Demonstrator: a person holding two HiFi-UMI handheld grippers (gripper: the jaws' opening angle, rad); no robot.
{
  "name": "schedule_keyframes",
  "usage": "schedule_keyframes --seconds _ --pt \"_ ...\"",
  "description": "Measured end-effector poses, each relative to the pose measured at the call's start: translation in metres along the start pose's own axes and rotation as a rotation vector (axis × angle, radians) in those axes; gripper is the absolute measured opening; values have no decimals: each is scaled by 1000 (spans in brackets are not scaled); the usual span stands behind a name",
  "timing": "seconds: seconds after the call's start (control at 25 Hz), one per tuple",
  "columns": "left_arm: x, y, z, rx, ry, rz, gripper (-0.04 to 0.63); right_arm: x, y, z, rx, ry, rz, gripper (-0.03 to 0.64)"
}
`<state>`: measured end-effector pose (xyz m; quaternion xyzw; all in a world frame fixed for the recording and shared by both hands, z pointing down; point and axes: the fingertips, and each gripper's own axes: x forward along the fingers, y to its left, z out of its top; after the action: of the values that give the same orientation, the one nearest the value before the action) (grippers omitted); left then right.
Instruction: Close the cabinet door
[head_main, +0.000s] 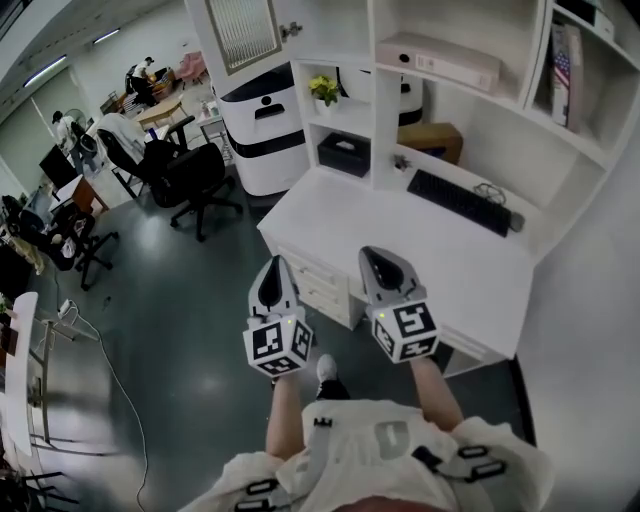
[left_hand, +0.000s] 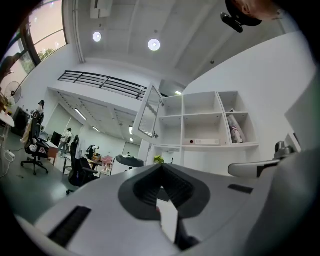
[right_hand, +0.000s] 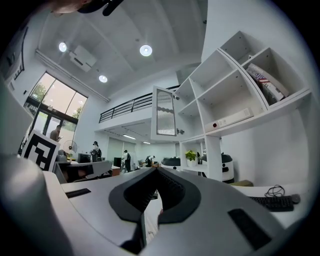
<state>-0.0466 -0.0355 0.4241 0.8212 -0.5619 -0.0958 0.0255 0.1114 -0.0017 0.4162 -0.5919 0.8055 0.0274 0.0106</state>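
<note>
The cabinet door (head_main: 243, 32), white-framed with a ribbed glass panel and a small knob (head_main: 291, 30), stands swung open at the top left of the white shelf unit (head_main: 380, 90). It also shows open in the left gripper view as the door (left_hand: 149, 113) and in the right gripper view as the door (right_hand: 165, 113). Both grippers are held side by side in front of the desk, well below and short of the door. My left gripper (head_main: 272, 272) (left_hand: 161, 170) is shut and empty. My right gripper (head_main: 386, 264) (right_hand: 156, 172) is shut and empty too.
A white desk (head_main: 400, 250) with drawers (head_main: 315, 285) stands just ahead, carrying a black keyboard (head_main: 458, 202). Shelves hold a potted plant (head_main: 324, 90), a black box (head_main: 344, 153) and books (head_main: 565, 70). A white machine (head_main: 265, 130) and office chairs (head_main: 190, 175) stand left; people work far back.
</note>
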Motion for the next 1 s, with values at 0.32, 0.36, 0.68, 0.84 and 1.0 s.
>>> schedule_keyframes --seconds 0.32,0.36,0.68,0.84,1.0 --pt "99 71 17 -8 -7 -13 5 123 -6 16 30 -1 -9 5" --pt "112 80 20 -4 -6 -15 5 140 -6 18 24 -4 -5 5" --pt "186 141 25 -13 14 -18 5 232 -10 18 49 5 -28 5" --pt "199 149 14 -18 34 -28 5 248 -7 6 65 28 -34 5" --pt "204 144 9 -4 33 -33 5 262 -4 3 39 39 5 5"
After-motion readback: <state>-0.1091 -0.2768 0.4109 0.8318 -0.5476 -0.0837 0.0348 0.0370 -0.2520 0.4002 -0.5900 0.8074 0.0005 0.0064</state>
